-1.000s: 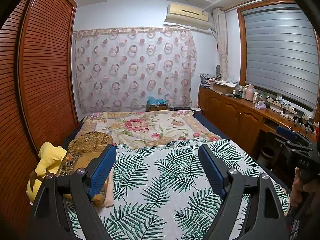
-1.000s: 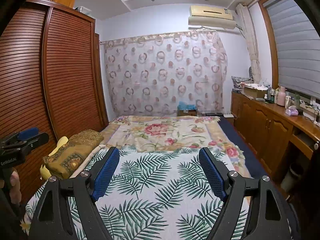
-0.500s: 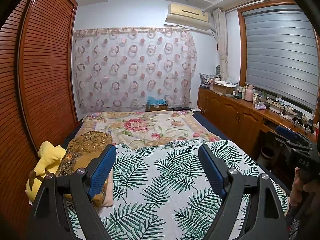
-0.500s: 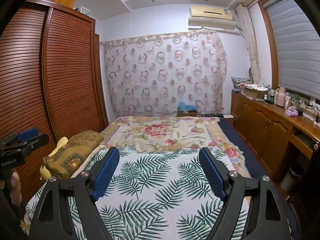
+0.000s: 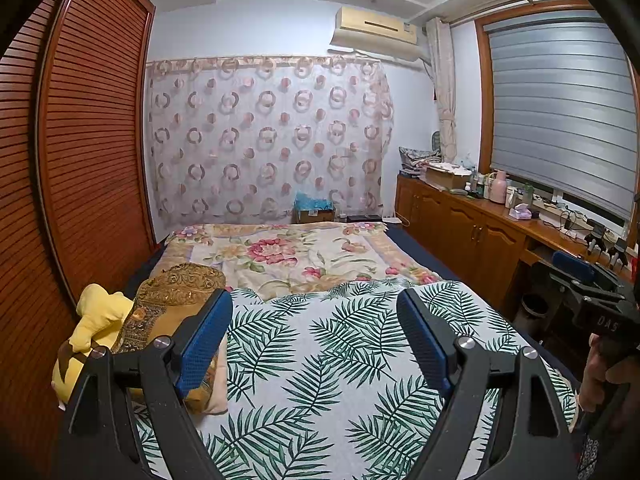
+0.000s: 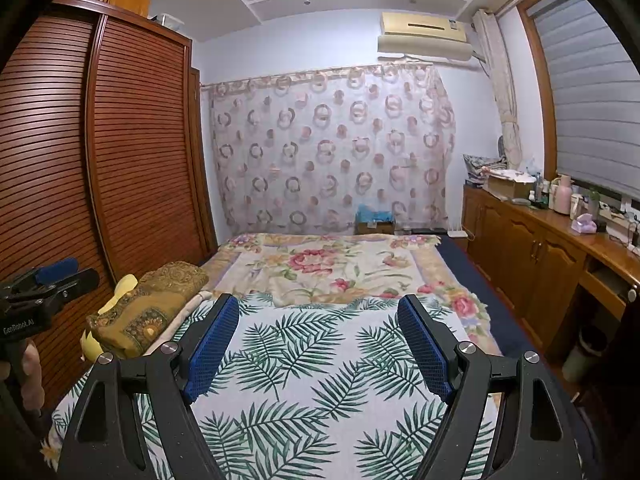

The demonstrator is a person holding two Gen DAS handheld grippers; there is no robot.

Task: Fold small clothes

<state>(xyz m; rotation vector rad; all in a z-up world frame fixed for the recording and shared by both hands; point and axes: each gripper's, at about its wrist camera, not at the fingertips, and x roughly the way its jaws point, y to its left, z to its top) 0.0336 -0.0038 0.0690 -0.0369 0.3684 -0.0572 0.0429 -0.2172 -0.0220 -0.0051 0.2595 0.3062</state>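
A leaf-print sheet point(image 5: 320, 380) covers the near half of the bed, and my left gripper point(image 5: 314, 300) hovers over it, open, with nothing between its blue pads point(image 5: 200, 344). Over the same sheet point(image 6: 320, 360), my right gripper point(image 6: 318, 304) is also open and empty. Each gripper shows in the other's view: the right gripper point(image 5: 576, 272) at the far right edge, the left gripper point(image 6: 56, 276) at the far left edge, each in a person's hand point(image 5: 600, 368). No small garment lies spread on the sheet. A gold-patterned fabric bundle point(image 5: 176, 284) and a yellow soft item point(image 5: 96, 316) lie at the bed's left side.
A floral blanket point(image 5: 280, 252) covers the far half of the bed. A slatted wooden wardrobe point(image 5: 80, 160) runs along the left. A wooden cabinet point(image 5: 472, 236) with bottles and boxes lines the right wall, a bin point(image 5: 532, 308) by it. A circle-patterned curtain point(image 5: 264, 140) hangs behind.
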